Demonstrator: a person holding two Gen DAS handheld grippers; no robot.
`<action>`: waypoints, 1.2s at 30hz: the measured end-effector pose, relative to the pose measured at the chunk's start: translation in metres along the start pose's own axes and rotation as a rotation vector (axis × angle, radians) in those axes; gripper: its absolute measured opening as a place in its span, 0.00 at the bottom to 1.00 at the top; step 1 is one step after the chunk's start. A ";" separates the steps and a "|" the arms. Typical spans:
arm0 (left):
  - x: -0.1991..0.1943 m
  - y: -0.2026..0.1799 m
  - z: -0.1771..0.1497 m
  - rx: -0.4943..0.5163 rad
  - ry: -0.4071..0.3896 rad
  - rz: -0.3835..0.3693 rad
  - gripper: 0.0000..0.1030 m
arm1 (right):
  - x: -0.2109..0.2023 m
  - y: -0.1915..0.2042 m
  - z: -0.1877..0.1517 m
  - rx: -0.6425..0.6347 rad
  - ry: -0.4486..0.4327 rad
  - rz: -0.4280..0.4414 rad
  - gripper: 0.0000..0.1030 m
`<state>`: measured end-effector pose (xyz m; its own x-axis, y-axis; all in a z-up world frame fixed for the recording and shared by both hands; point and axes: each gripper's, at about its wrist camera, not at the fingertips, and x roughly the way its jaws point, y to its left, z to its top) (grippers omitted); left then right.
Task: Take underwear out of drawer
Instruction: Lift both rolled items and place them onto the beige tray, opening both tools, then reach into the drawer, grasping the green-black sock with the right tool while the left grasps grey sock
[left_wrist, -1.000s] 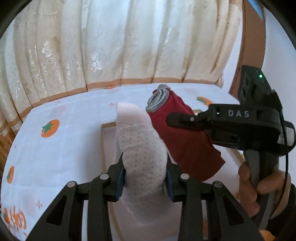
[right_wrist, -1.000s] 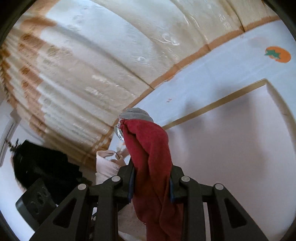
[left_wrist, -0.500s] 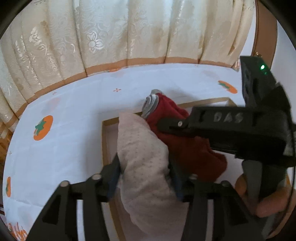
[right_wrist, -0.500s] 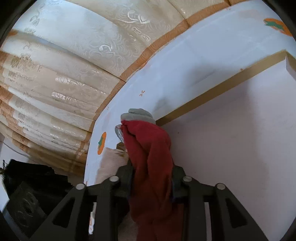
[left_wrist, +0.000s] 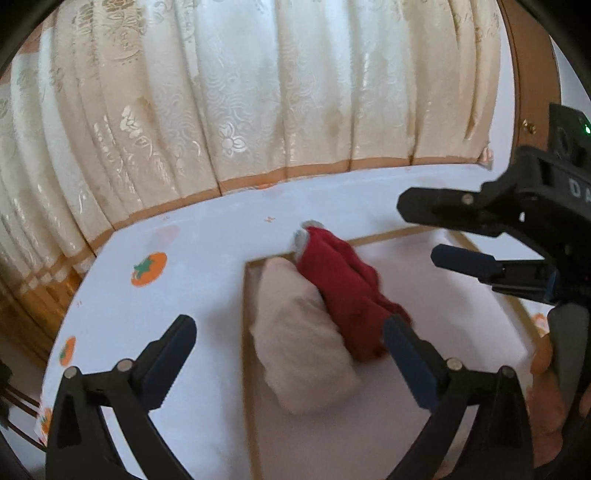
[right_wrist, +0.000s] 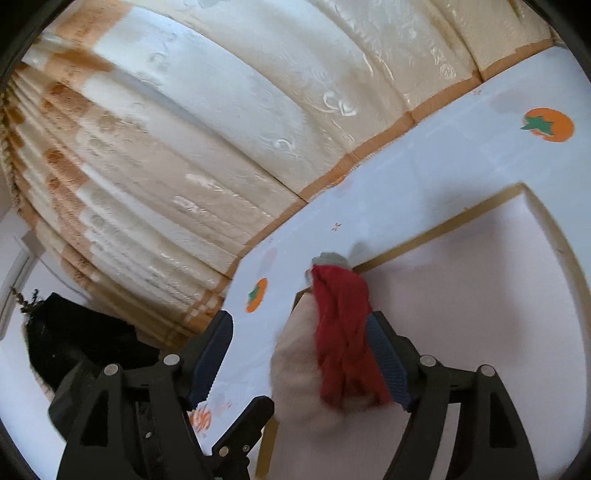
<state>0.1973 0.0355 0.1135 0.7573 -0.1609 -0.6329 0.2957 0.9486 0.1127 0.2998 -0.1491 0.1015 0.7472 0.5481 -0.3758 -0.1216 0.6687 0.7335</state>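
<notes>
Much of this is blurred, so the weave and folds of both garments are hard to read, and the near end of the drawer (left_wrist: 246, 369) is cut off by the picture edge. The drawer is a shallow pale tray with a thin wooden rim, set into a white cloth (left_wrist: 177, 295) printed with orange fruit. In its far left corner lie two rolled pieces of underwear, touching side by side: a cream roll (left_wrist: 299, 343) against the left rim and a red roll (left_wrist: 347, 291) with a grey waistband, whose far end rests up on the far rim. The left gripper (left_wrist: 288, 350) has just been opening and its jaws now stand spread wide, with the cream roll lying loose between them and no pad pressing on it. The right gripper (right_wrist: 303, 354) has also just been opening; its right pad sits just beside the red roll, though I cannot tell whether it touches. A hand (left_wrist: 546, 391) on the right gripper's handle is half hidden. Cream curtains (left_wrist: 258, 92) hang behind.
</notes>
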 end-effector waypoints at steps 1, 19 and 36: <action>-0.008 -0.004 -0.005 0.002 -0.003 -0.009 1.00 | -0.007 0.001 -0.003 -0.004 -0.002 0.005 0.75; -0.078 -0.060 -0.075 0.041 -0.034 0.072 1.00 | -0.119 0.014 -0.089 -0.199 0.008 -0.046 0.75; -0.097 -0.083 -0.127 0.023 -0.009 0.076 1.00 | -0.162 -0.003 -0.143 -0.286 0.048 -0.110 0.75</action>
<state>0.0256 0.0072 0.0678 0.7834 -0.0914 -0.6147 0.2504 0.9517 0.1776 0.0859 -0.1683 0.0789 0.7352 0.4830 -0.4756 -0.2254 0.8359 0.5004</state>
